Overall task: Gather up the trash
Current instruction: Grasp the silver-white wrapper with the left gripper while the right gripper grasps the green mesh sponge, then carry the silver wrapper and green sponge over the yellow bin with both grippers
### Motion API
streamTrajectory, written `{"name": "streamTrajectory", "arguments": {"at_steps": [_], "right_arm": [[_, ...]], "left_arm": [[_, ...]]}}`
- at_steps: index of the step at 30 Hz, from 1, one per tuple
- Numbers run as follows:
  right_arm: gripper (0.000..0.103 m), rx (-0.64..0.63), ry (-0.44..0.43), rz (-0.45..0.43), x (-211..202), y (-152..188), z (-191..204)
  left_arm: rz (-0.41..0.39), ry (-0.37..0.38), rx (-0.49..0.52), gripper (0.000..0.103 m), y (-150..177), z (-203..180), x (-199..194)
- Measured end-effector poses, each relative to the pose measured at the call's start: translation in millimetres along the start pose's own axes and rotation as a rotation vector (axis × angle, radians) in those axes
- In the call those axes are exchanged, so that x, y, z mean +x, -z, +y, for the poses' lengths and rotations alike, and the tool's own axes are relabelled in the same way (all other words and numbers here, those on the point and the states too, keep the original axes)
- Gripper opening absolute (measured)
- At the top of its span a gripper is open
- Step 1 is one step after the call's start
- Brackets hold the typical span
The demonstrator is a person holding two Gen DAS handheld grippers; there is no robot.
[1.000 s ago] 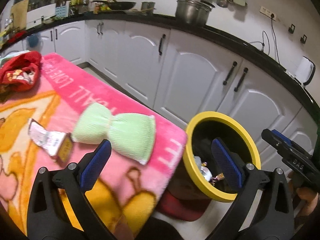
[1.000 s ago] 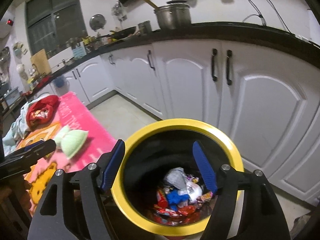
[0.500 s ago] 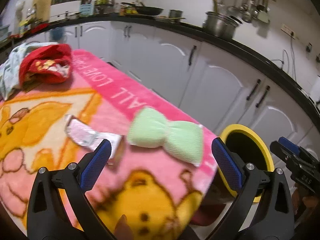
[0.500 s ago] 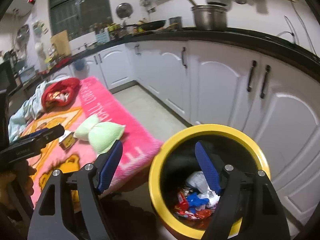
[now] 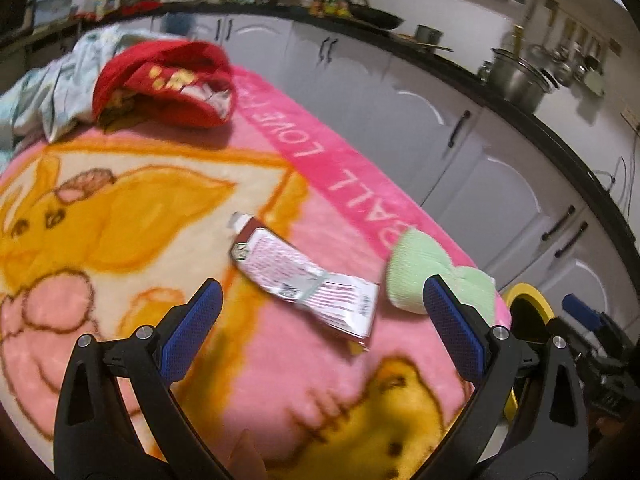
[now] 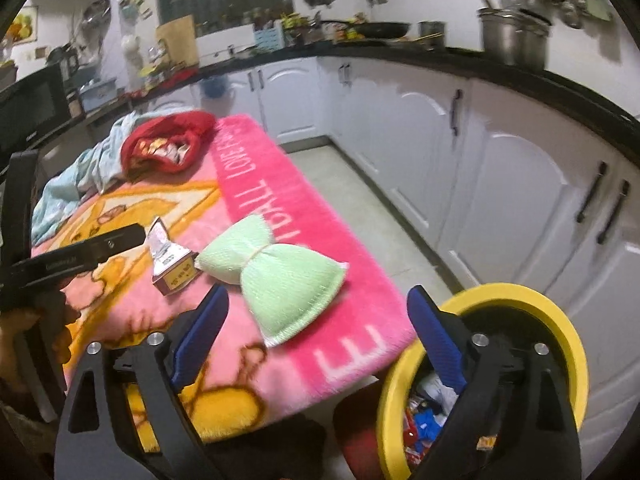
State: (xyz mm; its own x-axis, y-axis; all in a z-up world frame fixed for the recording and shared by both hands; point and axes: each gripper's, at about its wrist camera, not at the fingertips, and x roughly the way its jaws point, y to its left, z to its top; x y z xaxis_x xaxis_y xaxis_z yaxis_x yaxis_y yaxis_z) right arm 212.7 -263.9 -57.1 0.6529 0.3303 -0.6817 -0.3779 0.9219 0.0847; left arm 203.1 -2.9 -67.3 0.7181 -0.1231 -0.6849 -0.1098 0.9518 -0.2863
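A flat pink-and-white wrapper (image 5: 304, 280) lies on the pink cartoon blanket (image 5: 120, 208); it also shows as a small crumpled packet (image 6: 172, 264). My left gripper (image 5: 318, 292) hovers above it, open and holding nothing. The right gripper (image 6: 318, 296) hangs over the blanket's near corner beside the yellow-rimmed bin (image 6: 552, 312); its jaws are opening with nothing between them. Wrappers (image 6: 424, 424) fill the bin's bottom. The bin's rim (image 5: 524, 292) peeks past the table edge in the left wrist view.
A pale green bow-shaped cloth (image 6: 276, 268) lies near the blanket's corner, right of the wrapper. A red pouch (image 5: 160, 84) and a light blue cloth (image 5: 52, 92) sit at the far end. White cabinets (image 6: 500, 184) line the walkway. A hand holds the left gripper (image 6: 80, 256).
Both views swung away from the bin and over the table. The wrapper now sits between the left fingers in view. The right jaws have spread wider.
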Motion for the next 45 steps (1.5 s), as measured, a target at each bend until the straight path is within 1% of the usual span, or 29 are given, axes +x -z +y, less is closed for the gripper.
{"name": "streamTrajectory", "arguments": {"at_steps": [6,9,12,14,15,18,20,21,22,23,24,25,27,29,30,32,34,40,45], "right_arm": [[0.09,-0.119,-0.031,0.067,42.1,-13.2,17.4],[0.09,-0.151,-0.059,0.108,60.9,-16.1,19.7],[0.09,-0.163,-0.078,0.154,79.0,-16.8,20.8],[0.09,-0.179,-0.078,0.177,89.6,-16.8,22.2],[0.09,-0.185,-0.077,0.186,93.0,-15.8,22.4],[0.09,-0.208,-0.059,0.195,101.3,-14.3,24.1],[0.089,-0.207,-0.05,0.192,103.8,-13.3,23.8],[0.083,-0.197,-0.05,0.194,104.8,-12.0,23.5],[0.077,-0.195,-0.045,0.196,105.8,-11.0,23.4],[0.067,-0.196,-0.021,0.193,107.1,-8.6,23.4],[0.058,-0.194,-0.011,0.19,106.6,-6.6,22.4],[0.054,-0.182,-0.013,0.187,105.3,-5.1,20.6],[0.04,-0.152,-0.017,0.176,100.8,-3.0,16.3],[0.035,-0.13,-0.019,0.167,94.5,0.1,12.6],[0.035,-0.122,-0.02,0.162,91.3,1.2,11.4],[0.034,-0.103,-0.027,0.147,83.9,3.9,8.7],[0.034,-0.078,-0.026,0.129,74.5,7.1,5.2],[0.034,0.01,-0.025,0.071,37.1,15.8,-13.8],[0.034,0.074,0.022,0.036,5.2,24.1,-40.0]], "left_arm": [[0.09,0.024,-0.129,0.092,-7.3,25.5,26.6],[0.116,0.034,-0.179,0.091,-9.9,32.4,35.0],[0.146,0.032,-0.223,0.085,-13.2,38.3,45.0],[0.159,0.028,-0.237,0.081,-14.3,38.0,50.1],[0.163,0.022,-0.238,0.081,-14.9,36.5,52.2],[0.165,0.001,-0.225,0.077,-17.5,31.5,57.1],[0.168,-0.021,-0.215,0.068,-18.7,29.4,60.7],[0.17,-0.033,-0.203,0.065,-19.4,27.8,62.1],[0.172,-0.05,-0.189,0.059,-19.7,26.4,63.5],[0.172,-0.063,-0.18,0.054,-19.7,25.5,64.8],[0.168,-0.065,-0.172,0.053,-20.1,25.7,65.5],[0.165,-0.062,-0.166,0.05,-19.6,26.1,65.1],[0.159,-0.056,-0.158,0.048,-18.5,27.1,64.0],[0.153,-0.039,-0.153,0.042,-16.6,28.2,61.2],[0.151,-0.027,-0.149,0.041,-16.1,27.6,59.9],[0.151,0.008,-0.135,0.034,-14.4,23.7,56.9],[0.144,0.022,-0.098,0.031,-11.8,14.5,53.6],[0.103,0.073,0.0,0.03,-5.0,-18.0,38.4],[0.075,0.121,0.07,0.03,-3.2,-51.8,26.7]]}}
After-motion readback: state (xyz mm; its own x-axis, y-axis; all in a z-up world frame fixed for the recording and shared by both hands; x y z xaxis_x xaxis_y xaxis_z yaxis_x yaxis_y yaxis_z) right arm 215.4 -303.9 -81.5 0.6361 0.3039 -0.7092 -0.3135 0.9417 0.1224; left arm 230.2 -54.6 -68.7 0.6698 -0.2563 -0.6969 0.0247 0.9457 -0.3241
